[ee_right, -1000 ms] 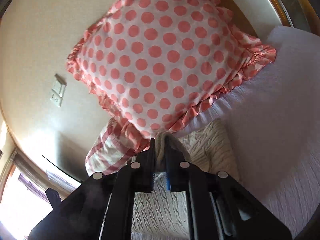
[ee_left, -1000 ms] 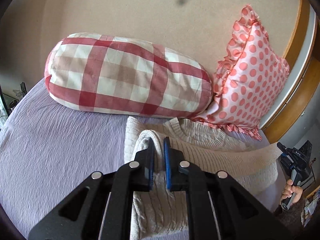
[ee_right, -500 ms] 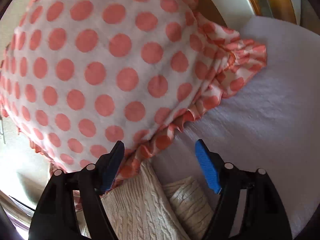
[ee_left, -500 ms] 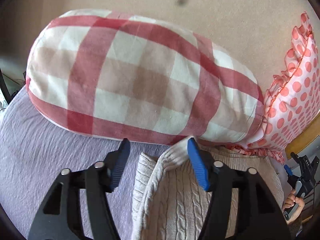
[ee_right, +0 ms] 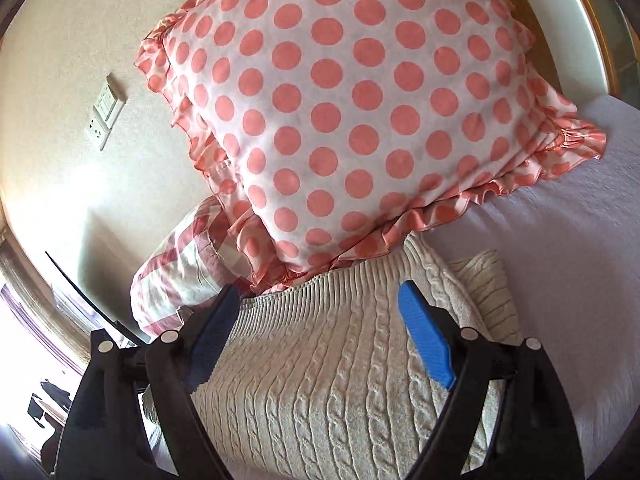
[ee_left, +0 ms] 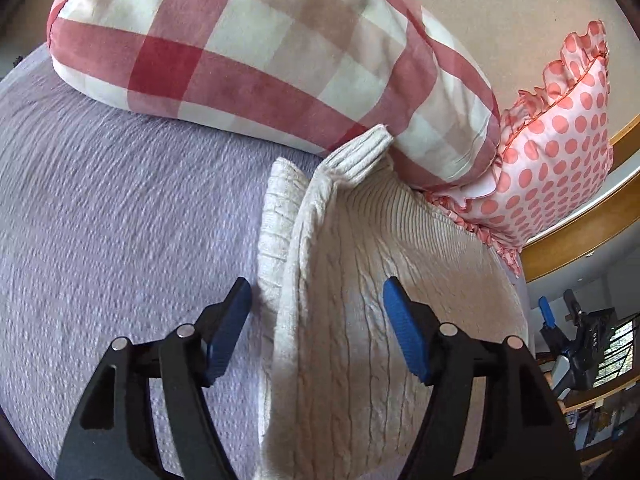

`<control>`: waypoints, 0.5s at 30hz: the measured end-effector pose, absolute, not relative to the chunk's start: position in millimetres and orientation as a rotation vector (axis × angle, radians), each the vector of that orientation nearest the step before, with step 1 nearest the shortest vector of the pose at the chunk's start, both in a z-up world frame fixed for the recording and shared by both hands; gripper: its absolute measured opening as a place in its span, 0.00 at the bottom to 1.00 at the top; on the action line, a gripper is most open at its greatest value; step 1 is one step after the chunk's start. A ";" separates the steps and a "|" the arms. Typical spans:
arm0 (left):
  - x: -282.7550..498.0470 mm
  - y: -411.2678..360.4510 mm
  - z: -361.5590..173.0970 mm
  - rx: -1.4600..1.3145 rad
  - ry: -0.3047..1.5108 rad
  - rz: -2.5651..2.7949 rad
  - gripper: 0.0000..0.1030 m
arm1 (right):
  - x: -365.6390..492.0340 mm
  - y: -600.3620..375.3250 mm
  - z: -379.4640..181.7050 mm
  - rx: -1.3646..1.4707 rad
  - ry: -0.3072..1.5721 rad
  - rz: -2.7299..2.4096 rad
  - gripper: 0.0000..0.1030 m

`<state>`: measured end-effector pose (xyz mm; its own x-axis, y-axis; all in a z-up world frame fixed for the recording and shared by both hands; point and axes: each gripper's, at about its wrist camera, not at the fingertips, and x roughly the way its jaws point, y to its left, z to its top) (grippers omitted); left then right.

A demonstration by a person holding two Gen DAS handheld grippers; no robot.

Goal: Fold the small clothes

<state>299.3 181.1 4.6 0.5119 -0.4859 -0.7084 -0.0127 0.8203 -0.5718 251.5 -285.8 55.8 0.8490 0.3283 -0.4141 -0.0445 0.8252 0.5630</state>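
Note:
A cream cable-knit sweater lies folded on the lilac bedspread, its ribbed hem end resting against the pillows. My left gripper is open and empty, its blue pads spread over the sweater's left edge. My right gripper is open and empty above the sweater near its ribbed far edge. The right gripper also shows at the far right of the left wrist view.
A red-and-white checked bolster pillow and a pink polka-dot frilled pillow lean on the beige wall behind the sweater. A wall socket is at the left. The wooden bed frame runs at the right.
Both grippers were shut on the sweater a second ago. They carried it toward the pillows, opened and let it go, and have since drawn back a little.

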 end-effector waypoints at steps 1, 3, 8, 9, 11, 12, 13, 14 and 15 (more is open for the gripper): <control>299.1 181.9 -0.1 -0.617 1.010 -0.338 0.54 | 252.3 -285.7 53.6 0.577 0.531 0.210 0.81; 297.8 185.6 -8.3 -0.714 0.994 -0.354 0.47 | 252.3 -287.3 51.8 0.590 0.535 0.216 0.81; 298.1 186.1 -13.1 -0.895 0.973 -0.389 0.15 | 244.5 -292.8 59.0 0.584 0.491 0.222 0.81; 296.6 180.6 0.5 -0.876 0.951 -0.395 0.14 | 242.5 -295.4 61.8 0.582 0.476 0.221 0.81; 297.0 158.4 36.0 -0.844 0.911 -0.433 0.14 | 238.3 -301.5 68.2 0.575 0.452 0.213 0.81; 298.6 140.8 56.4 -0.810 0.894 -0.462 0.14 | 236.8 -305.3 70.7 0.577 0.442 0.208 0.81; 300.5 118.1 77.4 -0.765 0.880 -0.492 0.14 | 235.6 -309.9 72.6 0.579 0.434 0.200 0.81; 304.1 95.6 96.5 -0.725 0.868 -0.522 0.13 | 234.6 -315.2 73.7 0.580 0.429 0.188 0.81; 307.7 66.2 112.0 -0.694 0.864 -0.558 0.14 | 233.5 -321.5 74.0 0.584 0.422 0.171 0.81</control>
<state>307.7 66.2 112.0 0.5356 -0.6887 -0.4886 0.1625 0.6519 -0.7407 233.5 -321.5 74.0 0.9011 0.2732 -0.3366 -0.0380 0.8232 0.5665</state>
